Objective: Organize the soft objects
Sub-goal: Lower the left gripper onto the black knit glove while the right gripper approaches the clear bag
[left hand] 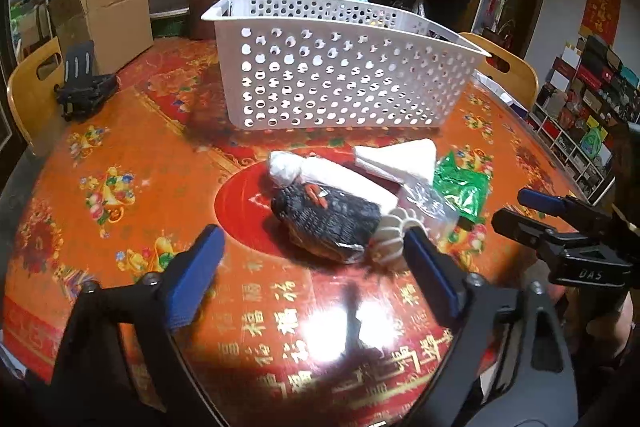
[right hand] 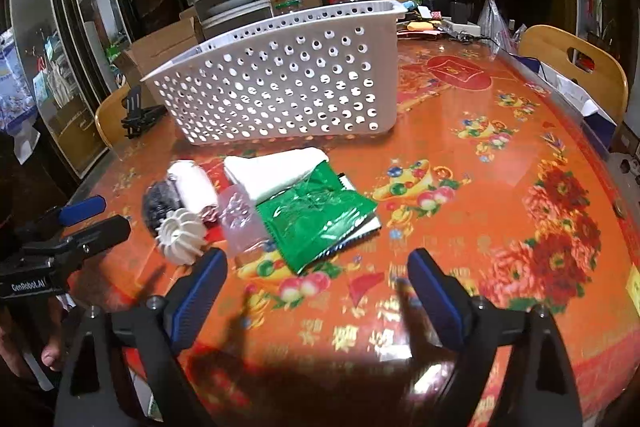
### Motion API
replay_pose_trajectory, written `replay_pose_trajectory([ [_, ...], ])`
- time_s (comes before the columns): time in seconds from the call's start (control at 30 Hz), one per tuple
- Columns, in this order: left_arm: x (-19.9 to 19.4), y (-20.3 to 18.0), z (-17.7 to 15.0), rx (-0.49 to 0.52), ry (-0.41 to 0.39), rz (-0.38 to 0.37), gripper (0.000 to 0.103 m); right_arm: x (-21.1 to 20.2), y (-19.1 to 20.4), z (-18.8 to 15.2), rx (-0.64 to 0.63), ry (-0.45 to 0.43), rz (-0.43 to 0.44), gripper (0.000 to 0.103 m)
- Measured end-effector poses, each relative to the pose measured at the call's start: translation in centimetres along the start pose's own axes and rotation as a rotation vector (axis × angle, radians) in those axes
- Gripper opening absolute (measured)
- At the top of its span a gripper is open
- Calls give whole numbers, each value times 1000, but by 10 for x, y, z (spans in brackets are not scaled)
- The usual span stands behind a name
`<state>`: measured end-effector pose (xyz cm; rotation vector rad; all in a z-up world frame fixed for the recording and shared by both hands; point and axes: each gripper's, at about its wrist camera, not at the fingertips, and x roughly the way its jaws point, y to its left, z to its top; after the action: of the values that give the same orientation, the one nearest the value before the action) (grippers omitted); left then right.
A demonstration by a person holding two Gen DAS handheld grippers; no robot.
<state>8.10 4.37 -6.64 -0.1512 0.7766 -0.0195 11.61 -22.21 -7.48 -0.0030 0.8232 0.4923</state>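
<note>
Overhead glare, fisheye warp, slight blur

Soft items (left hand: 328, 219) clustered before white perforated basket (left hand: 344, 83): black knit piece, white roll, folded white cloth, green packet

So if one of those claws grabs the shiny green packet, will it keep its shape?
Probably not. The green packet looks like thin crinkled foil, so it would likely flop and bend. Its glossy surface may be slippery. It lies flat, so it seems light.

Red patterned table (left hand: 132, 163) — on it a white basket (left hand: 340, 75), a box (left hand: 108, 15), and soft things heaped: dark knit (left hand: 332, 219), white cloth (left hand: 400, 159), green packet (left hand: 464, 187).
</note>
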Motion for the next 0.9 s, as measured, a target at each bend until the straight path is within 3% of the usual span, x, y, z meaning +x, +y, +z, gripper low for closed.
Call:
replay_pose_trajectory([
  [0.2, 20, 6, 5, -11, 31, -17, 69, 18, 4, 8, -23, 23, -18, 84],
  [0.33, 27, 5, 5, -4, 38, -32, 65, 27, 3, 13, -26, 40, -32, 80],
  [0.67, 37, 7, 5, -6, 50, -47, 64, 37, 11, 20, -58, 50, -47, 72],
  [0.9, 43, 14, 6, -26, 56, -68, 65, 39, 14, 22, -80, 49, -55, 54],
])
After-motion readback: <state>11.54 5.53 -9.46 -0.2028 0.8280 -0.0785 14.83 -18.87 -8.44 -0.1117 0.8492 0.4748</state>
